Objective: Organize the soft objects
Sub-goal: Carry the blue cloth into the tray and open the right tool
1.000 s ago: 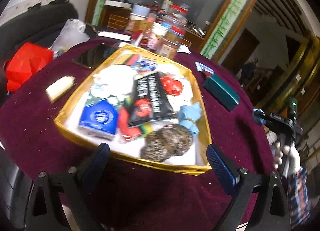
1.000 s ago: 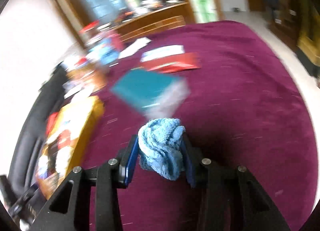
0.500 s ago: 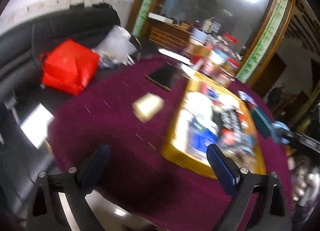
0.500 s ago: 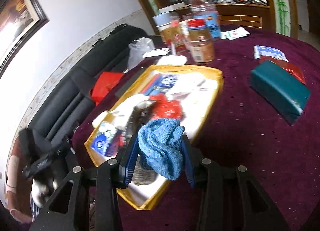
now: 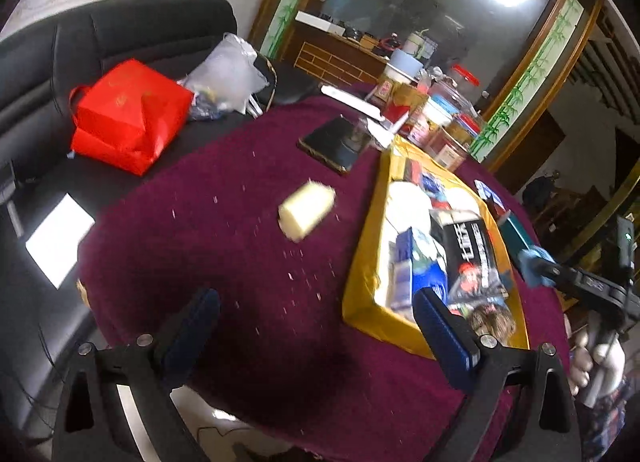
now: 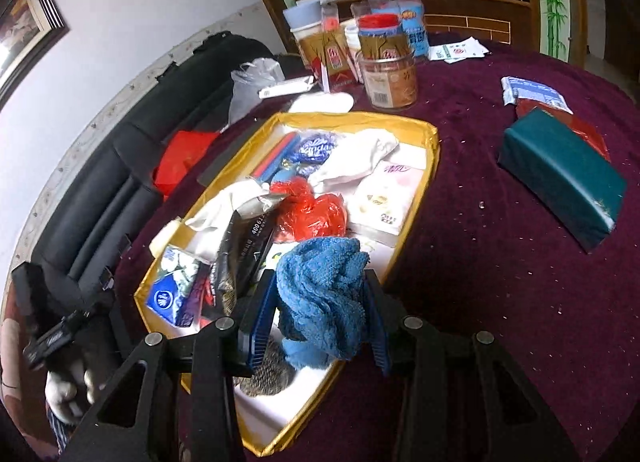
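My right gripper (image 6: 320, 314) is shut on a crumpled blue towel (image 6: 324, 298) and hangs over the near end of the gold-rimmed tray (image 6: 434, 150). The tray holds a red plastic wad (image 6: 316, 214), white cloths (image 6: 356, 162), a black packet (image 6: 244, 250), tissue packs and a steel scourer (image 6: 268, 374). In the left wrist view my left gripper (image 5: 316, 326) stands open above the maroon tablecloth, left of the tray (image 5: 362, 246). A pale yellow sponge block (image 5: 306, 210) lies on the cloth ahead of it. The right gripper with the towel (image 5: 534, 264) shows at the far right there.
Jars and boxes (image 6: 384, 58) crowd the table's far side. A teal box (image 6: 560, 178) and a white packet (image 6: 532, 90) lie right of the tray. A dark phone (image 5: 334, 144) lies beyond the sponge. A red bag (image 5: 128, 114) and a clear bag (image 5: 228, 74) sit on the black sofa.
The left gripper swung left from facing the tray to the bare cloth and sponge. The right gripper, still holding the towel, swung left from the open cloth to above the tray.
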Demonstrator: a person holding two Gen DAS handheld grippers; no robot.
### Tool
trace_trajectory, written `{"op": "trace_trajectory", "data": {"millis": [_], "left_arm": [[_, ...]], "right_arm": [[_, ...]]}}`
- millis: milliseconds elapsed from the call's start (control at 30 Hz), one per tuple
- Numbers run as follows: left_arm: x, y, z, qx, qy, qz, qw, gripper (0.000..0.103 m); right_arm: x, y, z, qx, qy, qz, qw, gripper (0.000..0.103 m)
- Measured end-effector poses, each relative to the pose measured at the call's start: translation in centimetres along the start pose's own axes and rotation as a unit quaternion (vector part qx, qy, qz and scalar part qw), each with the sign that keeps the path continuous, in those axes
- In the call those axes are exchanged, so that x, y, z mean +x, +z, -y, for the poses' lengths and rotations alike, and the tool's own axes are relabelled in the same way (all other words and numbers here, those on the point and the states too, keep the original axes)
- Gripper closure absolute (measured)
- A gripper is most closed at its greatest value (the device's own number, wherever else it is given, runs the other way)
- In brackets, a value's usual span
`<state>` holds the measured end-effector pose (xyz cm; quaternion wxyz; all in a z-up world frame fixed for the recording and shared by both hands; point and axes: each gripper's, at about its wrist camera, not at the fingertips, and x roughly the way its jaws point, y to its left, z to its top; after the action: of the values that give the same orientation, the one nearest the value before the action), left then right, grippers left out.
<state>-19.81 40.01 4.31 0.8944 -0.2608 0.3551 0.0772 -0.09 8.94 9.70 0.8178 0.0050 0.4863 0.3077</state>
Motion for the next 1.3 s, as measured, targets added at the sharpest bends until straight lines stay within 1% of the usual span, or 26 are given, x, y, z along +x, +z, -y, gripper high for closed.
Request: {"op": "trace_trajectory", "data": {"millis": [100, 167, 200, 300, 367, 433, 567, 633, 700, 767, 833, 967, 1033, 1067, 1100, 1133, 1167, 1233, 1300], "left_arm": [[-0.2, -0.8, 0.4, -0.003, -0.006, -0.007, 0.9999, 0.004], [-0.3, -1.1, 0.8, 0.003, -0.007, -0.006, 1.0, 0.004], [-0.5, -1.3, 1.1, 0.008, -0.005, -0.004, 0.9999, 0.004], [-0.5, -1.6, 2.0, 0.026, -0.002, -0.003, 0.9997, 0.004], [-0.2, -1.8, 2.6, 0.027, -0.01, -0.008, 0.9996, 0.004], [0.0, -2.0, 3.1, 0.029, -0.017, -0.011, 0.9994, 0.004], [0.0, -2.3, 3.6, 0.033, -0.024, -0.015, 0.9991, 0.004], [-0.1, -2.4, 3.7, 0.033, -0.025, -0.014, 0.999, 0.004], [-0.1, -2.4, 3.6, 0.031, -0.026, -0.013, 0.9991, 0.004], [0.1, -2.5, 3.7, 0.03, -0.029, -0.014, 0.9991, 0.004], [0.3, -2.7, 3.9, 0.029, -0.036, -0.018, 0.9988, 0.004], [0.5, -3.0, 4.1, 0.028, -0.043, -0.025, 0.9984, 0.004], [0.5, -3.0, 4.1, 0.029, -0.044, -0.027, 0.9983, 0.004], [0.5, -3.0, 4.0, 0.029, -0.043, -0.026, 0.9983, 0.004], [0.4, -3.0, 4.0, 0.03, -0.042, -0.025, 0.9983, 0.004], [0.4, -2.9, 3.9, 0.031, -0.041, -0.024, 0.9984, 0.004], [0.3, -2.8, 3.9, 0.031, -0.038, -0.024, 0.9985, 0.004], [0.3, -2.7, 3.8, 0.032, -0.038, -0.023, 0.9985, 0.004], [0.2, -2.7, 3.9, 0.034, -0.041, -0.02, 0.9984, 0.004]], "right_arm": [[1.1, 0.0, -0.3, 0.003, 0.007, -0.013, 1.0, 0.062], [1.7, 0.2, -0.7, 0.0, 0.001, -0.013, 1.0, 0.062], [2.0, 0.5, -0.8, -0.003, -0.007, -0.01, 1.0, 0.062], [3.5, 1.5, -0.7, -0.017, -0.056, -0.004, 0.998, 0.062], [4.5, 2.0, 0.0, -0.005, -0.056, -0.009, 0.998, 0.062], [4.7, 2.3, 0.4, 0.003, -0.058, -0.004, 0.998, 0.062], [2.6, 2.9, 0.1, 0.005, -0.044, 0.036, 0.998, 0.062], [1.8, 3.6, -0.9, -0.003, -0.026, 0.045, 0.999, 0.062], [2.0, 4.7, -2.1, -0.013, -0.012, 0.042, 0.999, 0.062], [3.3, 5.9, -3.4, -0.023, 0.0, 0.028, 0.999, 0.062], [5.3, 7.3, -4.6, -0.032, 0.005, 0.008, 0.999, 0.062], [9.6, 9.1, -5.9, -0.024, 0.009, -0.032, 0.999, 0.061], [11.6, 9.6, -6.4, -0.022, 0.011, -0.047, 0.999, 0.058], [12.2, 9.7, -6.6, -0.024, 0.007, -0.05, 0.998, 0.052], [12.6, 9.9, -6.8, -0.026, -0.005, -0.049, 0.998, 0.049], [12.6, 9.9, -6.9, -0.029, -0.008, -0.041, 0.999, 0.049], [12.3, 9.9, -7.0, -0.03, 0.005, -0.035, 0.999, 0.049], [11.1, 9.8, -7.0, -0.03, 0.019, -0.023, 0.999, 0.048], [9.3, 9.6, -7.0, -0.034, 0.024, -0.007, 0.999, 0.043]]}}
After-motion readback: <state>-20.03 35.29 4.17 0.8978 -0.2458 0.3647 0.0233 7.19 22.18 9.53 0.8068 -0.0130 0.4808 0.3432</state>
